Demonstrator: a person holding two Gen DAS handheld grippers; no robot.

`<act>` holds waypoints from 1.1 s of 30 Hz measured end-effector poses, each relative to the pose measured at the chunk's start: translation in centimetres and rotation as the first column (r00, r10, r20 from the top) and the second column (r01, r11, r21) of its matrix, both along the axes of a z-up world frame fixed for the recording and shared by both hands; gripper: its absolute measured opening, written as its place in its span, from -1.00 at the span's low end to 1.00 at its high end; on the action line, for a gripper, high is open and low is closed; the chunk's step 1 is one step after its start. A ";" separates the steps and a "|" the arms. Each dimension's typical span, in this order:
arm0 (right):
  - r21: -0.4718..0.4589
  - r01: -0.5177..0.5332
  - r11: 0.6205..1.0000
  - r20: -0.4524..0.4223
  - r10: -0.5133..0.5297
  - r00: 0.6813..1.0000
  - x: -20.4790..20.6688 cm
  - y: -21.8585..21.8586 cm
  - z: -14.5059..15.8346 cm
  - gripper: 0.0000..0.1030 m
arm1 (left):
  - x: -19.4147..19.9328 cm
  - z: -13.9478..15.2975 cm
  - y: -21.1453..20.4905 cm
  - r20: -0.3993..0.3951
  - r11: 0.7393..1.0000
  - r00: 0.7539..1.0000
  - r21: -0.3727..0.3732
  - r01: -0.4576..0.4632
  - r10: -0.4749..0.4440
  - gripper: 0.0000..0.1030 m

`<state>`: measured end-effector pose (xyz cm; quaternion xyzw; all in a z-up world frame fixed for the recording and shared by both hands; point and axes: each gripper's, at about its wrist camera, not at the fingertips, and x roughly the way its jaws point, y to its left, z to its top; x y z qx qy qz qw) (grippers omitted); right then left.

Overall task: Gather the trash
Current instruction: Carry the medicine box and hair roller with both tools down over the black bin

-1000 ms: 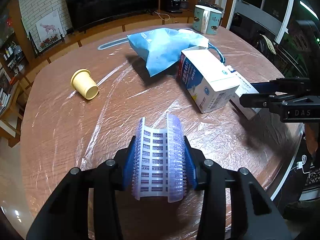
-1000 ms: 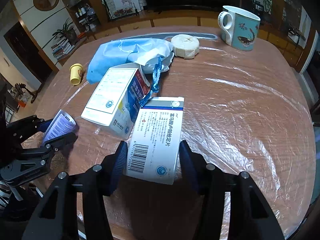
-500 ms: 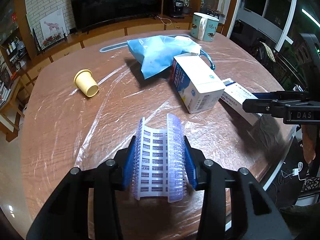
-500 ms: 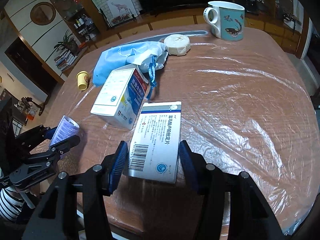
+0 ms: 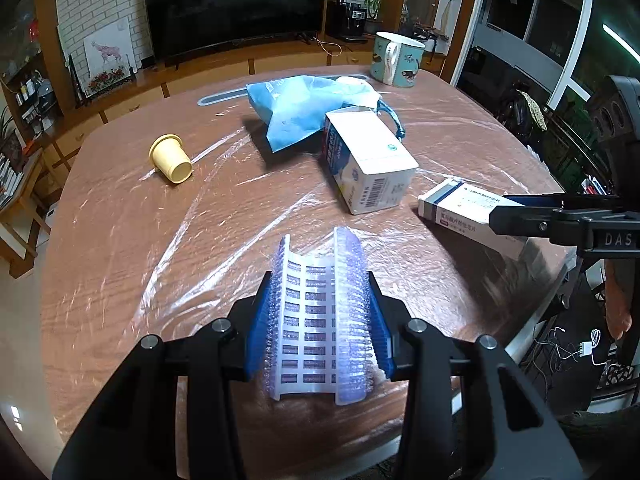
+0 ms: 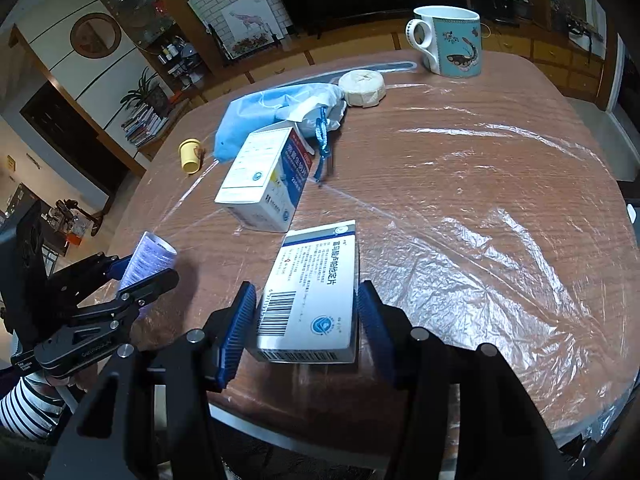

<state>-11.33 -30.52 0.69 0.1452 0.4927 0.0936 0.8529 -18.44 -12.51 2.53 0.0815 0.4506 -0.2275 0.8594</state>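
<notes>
Both grippers have lifted: left gripper (image 5: 320, 320) clamps a curled, bumpy blister sheet (image 5: 318, 316); right gripper (image 6: 306, 324) grips a flat white medicine box (image 6: 312, 296) above the plastic-covered wooden table (image 6: 460, 184), living-room shelves behind.

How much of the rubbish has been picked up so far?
Nothing visibly binned yet. In hand: the left tongs grip a blister pack; the right tongs grip a medicine box. Left on the table: a larger carton, yellow cup, blue bag.

mug (image 6: 452, 42), television (image 5: 232, 4), framed picture (image 5: 108, 56)
</notes>
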 end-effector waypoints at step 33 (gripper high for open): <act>-0.150 -0.055 0.987 -0.004 0.055 0.998 -0.7 4.2 -1.4 0.00 | -2.4 -0.4 0.1 -0.015 1.000 1.000 0.000 -0.022 0.022 -0.14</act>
